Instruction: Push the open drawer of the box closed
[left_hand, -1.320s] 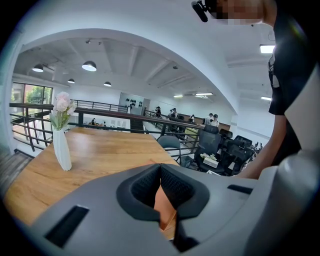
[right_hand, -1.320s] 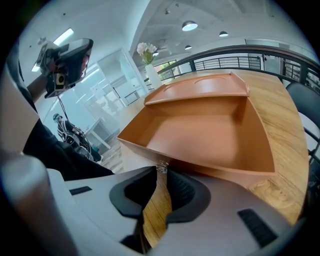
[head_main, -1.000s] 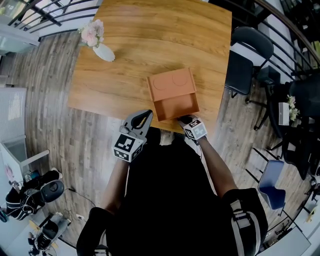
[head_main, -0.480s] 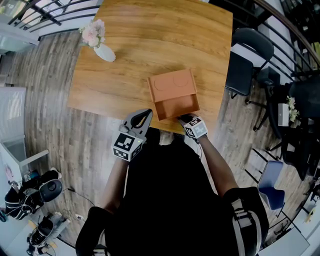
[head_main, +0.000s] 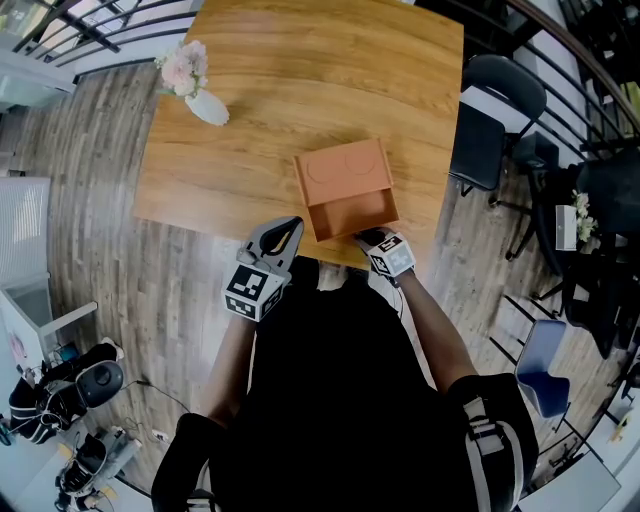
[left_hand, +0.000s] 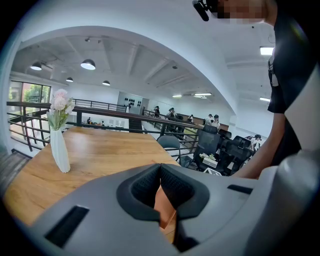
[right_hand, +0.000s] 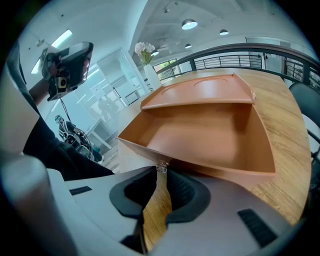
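Almost nothing had shifted over the last second: the left gripper (head_main: 288, 230) had drifted only a trace, and the right gripper (head_main: 366, 238) stayed at the front of the drawer, which stood as far out as before. From the head view, the terracotta-coloured rectangular box (head_main: 342, 168) sat by the near right corner of the light wooden table (head_main: 300, 70), its shallow open drawer (head_main: 352, 212) drawn out toward the person. That view gave the layout but not how the jaws stood. The right gripper view settled it for that side: the dark padded jaws of the right gripper (right_hand: 161, 173) were closed together, their tips right at a small pale knob (right_hand: 161, 167) on the drawer's (right_hand: 210, 142) front wall, though whether they pinched it could not be told. The left gripper view showed the left gripper (left_hand: 160, 166) with its jaws likewise pressed together on nothing, only a sliver of the box (left_hand: 164, 207) visible past them; overhead, it hung off the table's near edge, just left of the drawer. Only the left gripper view showed the slim white vase of pink flowers (left_hand: 60, 150) standing upright near the far corner. Only the head view showed the black office chair (head_main: 495, 110) beside the table's right edge.
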